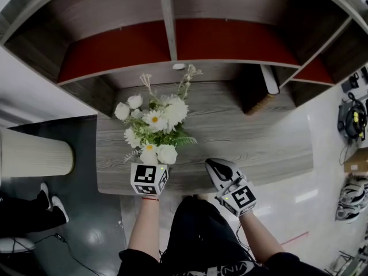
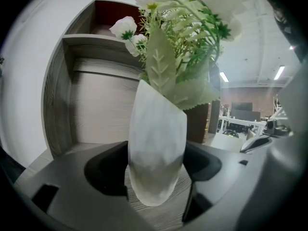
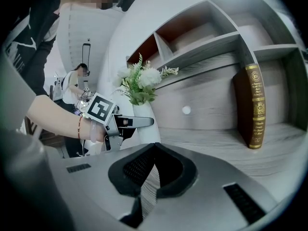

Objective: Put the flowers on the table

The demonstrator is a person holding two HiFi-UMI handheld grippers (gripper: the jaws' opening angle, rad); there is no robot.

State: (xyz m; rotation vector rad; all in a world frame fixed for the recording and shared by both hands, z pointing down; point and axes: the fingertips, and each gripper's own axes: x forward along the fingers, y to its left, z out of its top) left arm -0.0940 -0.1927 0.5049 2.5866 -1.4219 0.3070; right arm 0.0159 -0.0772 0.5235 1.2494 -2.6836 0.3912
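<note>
Over on the far left a pale ribbed cylinder (image 1: 34, 153) stands on the dark floor, off the tabletop (image 1: 253, 137); next comes the person's left hand, holding the left gripper (image 1: 153, 167) at the tabletop's near edge; its jaws press against both sides of a white vase (image 2: 156, 148), which stands upright between them with its base at the grey wood grain, though I cannot tell whether it quite touches; the flowers (image 1: 154, 122), white blooms with green leaves, rise out of that vase and spread over the gripper; just right of them the right gripper (image 1: 215, 167) hangs over the same near edge, its jaws drawn together with nothing between; further right a dark book (image 3: 255, 107) with a gold spine stands upright against the divider of the shelf unit (image 1: 230, 39), whose back panels are red.
</note>
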